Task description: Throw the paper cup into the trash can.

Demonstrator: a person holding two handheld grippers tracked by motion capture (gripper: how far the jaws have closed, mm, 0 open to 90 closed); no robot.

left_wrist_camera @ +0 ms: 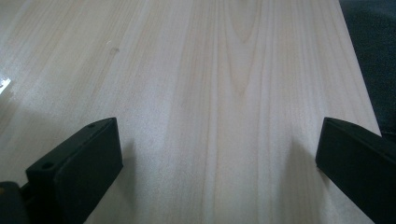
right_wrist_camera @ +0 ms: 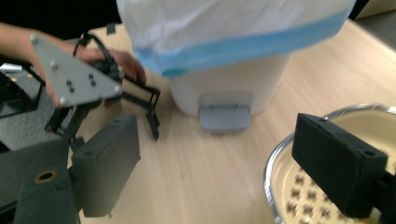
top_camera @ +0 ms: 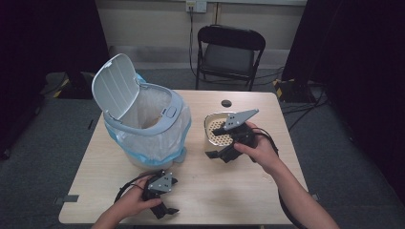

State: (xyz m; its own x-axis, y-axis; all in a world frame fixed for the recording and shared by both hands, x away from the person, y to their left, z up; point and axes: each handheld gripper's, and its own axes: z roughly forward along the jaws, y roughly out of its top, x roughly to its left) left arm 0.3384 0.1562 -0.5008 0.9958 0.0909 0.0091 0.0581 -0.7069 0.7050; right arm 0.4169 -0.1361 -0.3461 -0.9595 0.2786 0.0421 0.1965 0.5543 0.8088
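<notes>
Right gripper (top_camera: 220, 153) poised at the rim of a perforated strainer bowl (top_camera: 216, 135) beside an open pedal bin (top_camera: 145, 125).

The bowl sits on the worktop (top_camera: 224, 191) right of centre, and the right gripper's fingers (right_wrist_camera: 340, 163) are spread, one over the bowl's inside and one outside, nothing pinched yet. It looks light and rigid with a smooth, shiny rim (right_wrist_camera: 275, 154) (likely slippery), so the rim wall seems the place to pinch. The bin, lined with a white bag (top_camera: 153, 129) edged in blue, stands just beside it, lid (top_camera: 113, 86) up, foot pedal (right_wrist_camera: 223, 117) facing the bowl. The left gripper (top_camera: 165, 210) rests near the front edge, fingers (left_wrist_camera: 77, 168) spread over bare wood, well clear.
</notes>
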